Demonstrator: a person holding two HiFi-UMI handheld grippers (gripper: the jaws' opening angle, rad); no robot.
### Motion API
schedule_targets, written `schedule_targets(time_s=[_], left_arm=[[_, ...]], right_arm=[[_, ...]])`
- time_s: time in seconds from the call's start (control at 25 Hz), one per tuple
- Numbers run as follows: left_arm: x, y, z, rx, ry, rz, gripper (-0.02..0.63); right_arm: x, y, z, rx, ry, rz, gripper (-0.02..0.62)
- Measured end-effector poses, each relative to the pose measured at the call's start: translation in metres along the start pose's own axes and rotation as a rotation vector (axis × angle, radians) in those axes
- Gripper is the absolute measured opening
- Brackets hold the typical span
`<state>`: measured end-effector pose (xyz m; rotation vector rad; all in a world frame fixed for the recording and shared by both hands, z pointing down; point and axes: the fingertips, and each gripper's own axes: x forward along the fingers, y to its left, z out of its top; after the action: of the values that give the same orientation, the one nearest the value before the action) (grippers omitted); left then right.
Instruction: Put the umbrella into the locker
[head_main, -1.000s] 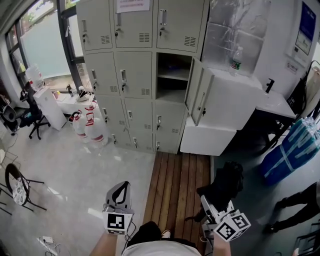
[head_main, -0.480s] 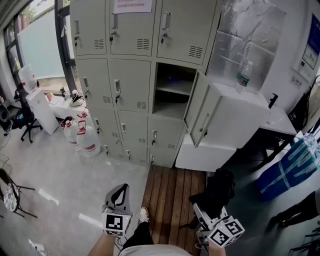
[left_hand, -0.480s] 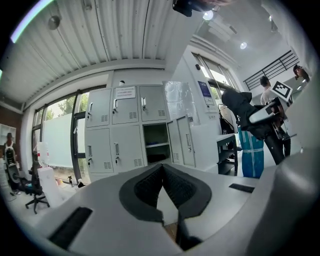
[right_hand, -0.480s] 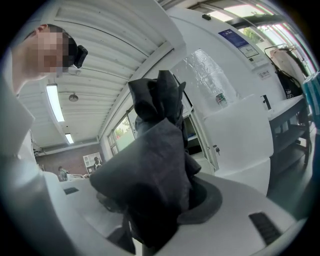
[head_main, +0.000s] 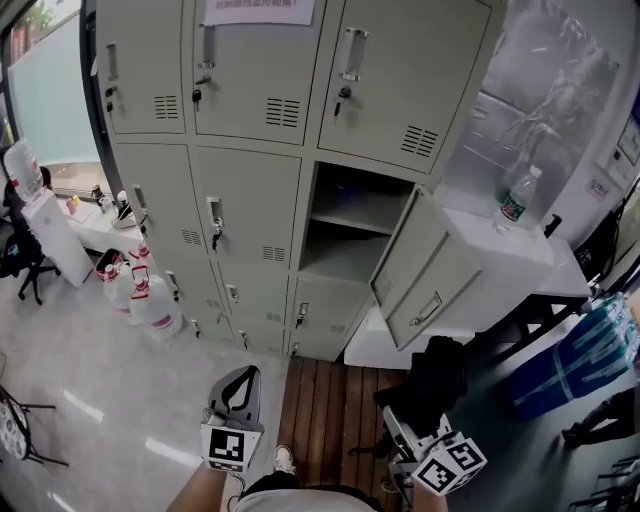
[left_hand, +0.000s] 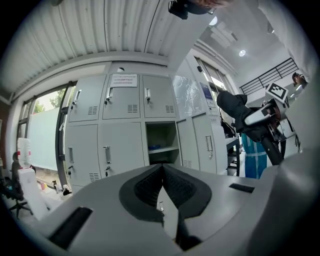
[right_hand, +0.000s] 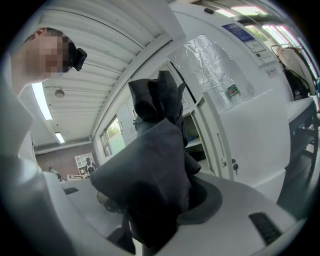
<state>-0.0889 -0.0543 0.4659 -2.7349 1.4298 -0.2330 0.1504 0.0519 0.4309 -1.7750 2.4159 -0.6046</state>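
Note:
A black folded umbrella stands up out of my right gripper, which is shut on it; in the right gripper view the umbrella fills the space between the jaws and hides the pads. My left gripper is held level at the lower left, its jaws closed with nothing in them, and its pads meet at the tip. Ahead is a wall of grey lockers with one open compartment, its door swung out to the right. The open compartment also shows in the left gripper view.
A wooden slatted platform lies in front of the lockers. Right of the open door a white cabinet carries a water bottle. Large water jugs stand at the left, a blue bag at the right.
The lockers have grown larger and nearer in the head view. Both grippers have been carried forward towards them, the umbrella still in the right one.

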Motion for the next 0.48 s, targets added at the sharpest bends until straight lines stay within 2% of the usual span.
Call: schedule_targets(time_s=[0.2, 0.48], left_arm=[[0.046, 0.014, 0.002, -0.013, 0.000, -0.050, 0.021], [0.098, 0.001, 0.021, -0.036, -0.048, -0.090, 0.021]], right_arm=[[0.031, -0.009, 0.011, 0.024, -0.005, -0.026, 0.236], [0.060, -0.034, 0.022, 0.020, 0.000, -0.028, 0.238]])
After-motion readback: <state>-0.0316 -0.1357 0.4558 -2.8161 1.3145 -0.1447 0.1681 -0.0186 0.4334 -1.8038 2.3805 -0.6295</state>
